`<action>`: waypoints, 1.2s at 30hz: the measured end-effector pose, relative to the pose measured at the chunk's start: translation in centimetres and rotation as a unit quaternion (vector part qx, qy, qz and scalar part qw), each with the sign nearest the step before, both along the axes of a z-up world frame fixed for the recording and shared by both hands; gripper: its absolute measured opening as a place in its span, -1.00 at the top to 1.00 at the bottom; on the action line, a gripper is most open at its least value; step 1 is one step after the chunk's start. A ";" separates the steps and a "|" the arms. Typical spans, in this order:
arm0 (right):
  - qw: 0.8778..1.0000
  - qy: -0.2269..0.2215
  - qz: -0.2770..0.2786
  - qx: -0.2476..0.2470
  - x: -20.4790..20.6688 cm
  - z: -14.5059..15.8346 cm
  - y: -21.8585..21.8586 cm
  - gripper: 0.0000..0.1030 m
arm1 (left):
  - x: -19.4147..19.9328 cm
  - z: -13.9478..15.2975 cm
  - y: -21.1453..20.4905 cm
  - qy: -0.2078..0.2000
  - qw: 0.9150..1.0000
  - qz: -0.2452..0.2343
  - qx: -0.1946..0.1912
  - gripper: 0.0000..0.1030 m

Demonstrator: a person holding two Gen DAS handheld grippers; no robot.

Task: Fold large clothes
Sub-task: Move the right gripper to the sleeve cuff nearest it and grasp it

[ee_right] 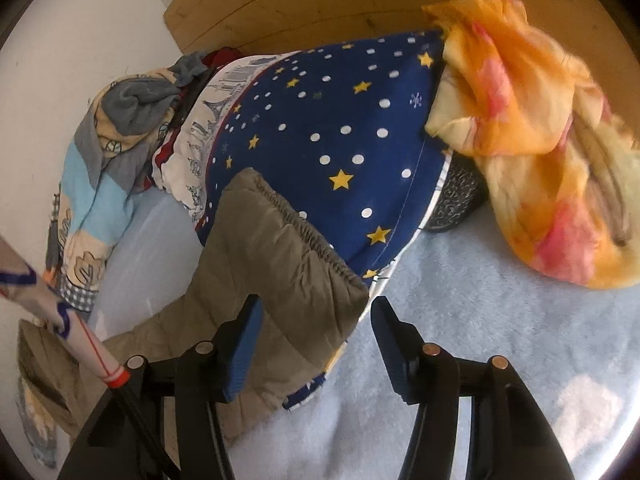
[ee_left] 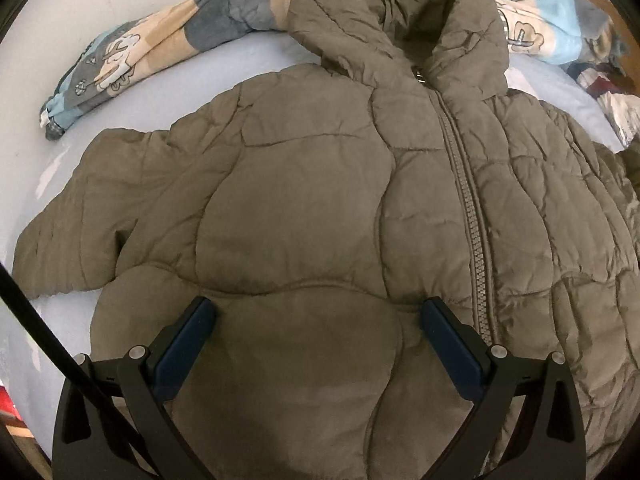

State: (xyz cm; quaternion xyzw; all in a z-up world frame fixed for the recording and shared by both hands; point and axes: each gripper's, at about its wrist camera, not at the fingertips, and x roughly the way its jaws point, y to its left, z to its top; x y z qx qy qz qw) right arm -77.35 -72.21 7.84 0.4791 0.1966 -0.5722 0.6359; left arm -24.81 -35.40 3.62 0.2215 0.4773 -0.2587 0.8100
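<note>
Left wrist view shows you the olive puffer jacket [ee_left: 320, 200] lying zipped and face up on the pale blue bed [ee_left: 256, 56], hood [ee_left: 400, 12] toward twelve o'clock and one sleeve [ee_left: 72, 232] stretched out toward nine o'clock. Your left claw [ee_left: 318, 308] hovers over the lower chest panel with its fingers spread wide, gripping nothing. A patchwork blanket [ee_left: 132, 60] lies bunched beyond the jacket at about eleven o'clock. In the right wrist view, your right claw [ee_right: 316, 308] is also wide open, and the other sleeve's elastic cuff [ee_right: 304, 236] sits just ahead of it at twelve o'clock, with the sleeve fabric running between the fingers but not pinched, as far as the angle lets you judge. That cuff rests against a navy star-print pillow [ee_right: 340, 120], with an orange cloth [ee_right: 532, 120] off at two o'clock. Judged from how things lie, the fold has barely begun: the jacket is spread and roughly smoothed, yet both sleeves are still out and the body is unfolded. What remains for you is likely bringing each sleeve across the chest, then doubling the body over.
</note>
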 end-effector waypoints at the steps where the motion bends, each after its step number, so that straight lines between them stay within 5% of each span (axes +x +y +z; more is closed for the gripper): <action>1: 1.000 -0.012 -0.003 0.000 -0.1 -0.2 0.0 -0.18 | -0.1 0.0 0.0 0.000 1.000 0.000 0.000 -1.00; 4: 0.999 -0.042 -0.014 0.002 -0.8 -1.3 -0.6 -0.17 | 0.0 0.1 0.2 -0.001 1.000 0.000 0.000 -1.00; 7: 0.999 -0.043 -0.014 -0.003 -1.3 -1.4 -0.4 0.71 | 0.3 0.7 0.4 -0.006 1.000 0.000 -0.012 -1.00; 8: 0.999 -0.045 -0.015 -0.007 -1.5 -1.2 -0.2 0.79 | 0.2 1.1 0.5 -0.008 1.000 0.000 -0.020 -1.00; 20: 0.996 -0.049 0.009 -0.073 -0.5 5.5 3.9 0.98 | 0.1 2.8 1.8 -0.014 0.999 0.003 -0.041 -1.00; 28: 0.981 -0.057 0.098 -0.156 5.7 15.8 8.9 0.97 | 1.1 5.3 3.7 -0.009 0.996 0.018 -0.085 -1.00; 31: 0.985 -0.075 0.082 -0.135 6.4 16.6 9.7 0.82 | 1.2 5.3 4.2 0.008 0.995 0.017 -0.094 -1.00; 34: 0.990 -0.055 0.059 -0.113 5.4 14.1 9.1 -0.35 | 0.7 5.2 4.2 0.006 0.996 0.006 -0.091 -1.00; 36: 0.993 -0.058 0.024 -0.097 3.1 11.2 8.6 -0.35 | 0.3 5.1 3.9 0.004 0.996 -0.006 -0.087 -1.00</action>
